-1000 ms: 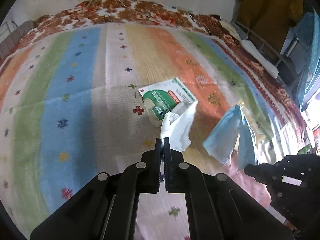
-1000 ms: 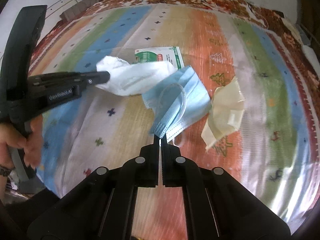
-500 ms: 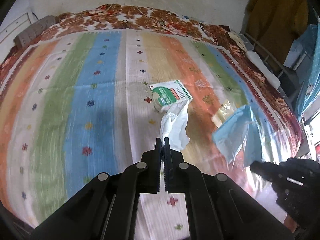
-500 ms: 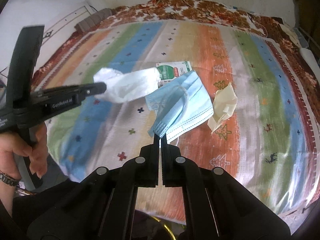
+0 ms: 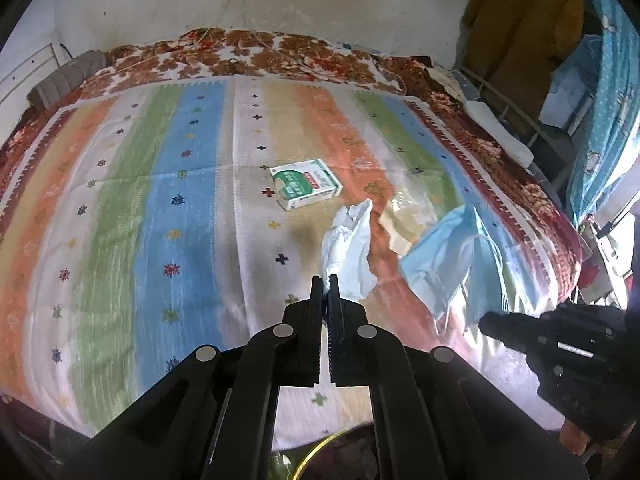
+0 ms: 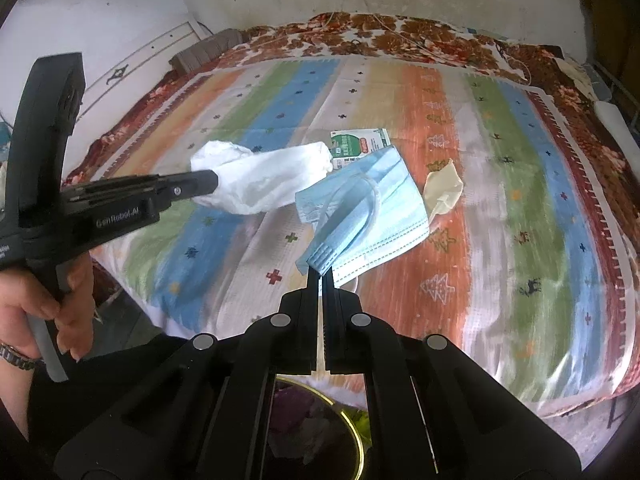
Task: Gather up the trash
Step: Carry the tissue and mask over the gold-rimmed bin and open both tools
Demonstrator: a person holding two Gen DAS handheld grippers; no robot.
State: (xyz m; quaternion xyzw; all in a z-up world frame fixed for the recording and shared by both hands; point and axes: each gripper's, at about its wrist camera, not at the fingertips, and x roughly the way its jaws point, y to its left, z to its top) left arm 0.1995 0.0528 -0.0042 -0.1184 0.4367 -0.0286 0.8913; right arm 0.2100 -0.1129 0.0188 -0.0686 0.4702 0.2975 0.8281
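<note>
Your left tongs (image 5: 325, 280) stay clamped on the white tissue (image 5: 349, 248) and your right tongs (image 6: 320, 274) on the blue mask (image 6: 360, 204). Both now hang higher above the bed (image 5: 120, 208) than a second ago; the green box (image 5: 306, 188) and cream wrapper (image 6: 442, 188) remain on it.

Left gripper (image 5: 325, 280) and right gripper (image 6: 318, 274) both clamped tight, angled steeply downward, side by side; left hand (image 6: 60, 300) wrapped around its handle.

carton (image 5: 306, 183) on bedspread (image 5: 160, 208), wrapper (image 6: 442, 190) right
</note>
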